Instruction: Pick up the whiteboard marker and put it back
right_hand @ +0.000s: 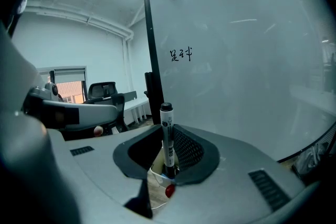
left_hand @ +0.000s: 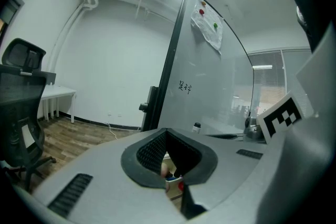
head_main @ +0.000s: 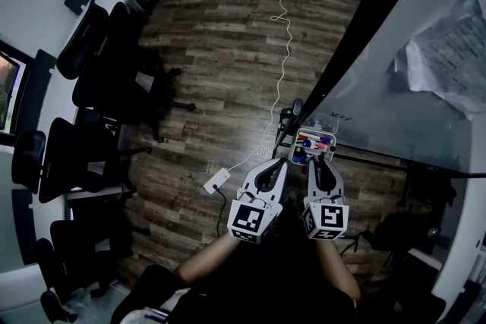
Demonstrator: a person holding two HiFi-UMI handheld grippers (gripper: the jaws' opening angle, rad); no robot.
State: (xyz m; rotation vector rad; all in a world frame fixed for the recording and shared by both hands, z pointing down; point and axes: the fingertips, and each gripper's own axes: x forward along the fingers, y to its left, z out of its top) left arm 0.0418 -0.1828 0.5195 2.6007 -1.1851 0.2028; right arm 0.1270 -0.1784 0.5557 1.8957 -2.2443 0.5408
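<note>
A whiteboard marker (right_hand: 167,136) with a black cap stands upright between the jaws of my right gripper (right_hand: 168,157), which is shut on it. Below the jaws lies a white marker tray (right_hand: 155,181) with something red in it. In the head view the tray (head_main: 322,150) hangs at the whiteboard's lower edge and holds red and blue markers. My right gripper (head_main: 315,162) is right at its near side. My left gripper (head_main: 282,162) sits just left of the tray. Its jaws look closed with nothing held; the left gripper (left_hand: 168,150) shows only a glimpse of the tray beneath.
The large whiteboard (head_main: 402,87) fills the right, with paper sheets (head_main: 448,49) stuck on it and small handwriting (right_hand: 180,54). Black office chairs (head_main: 99,72) line the left wall. A white cable and power strip (head_main: 216,181) lie on the wooden floor.
</note>
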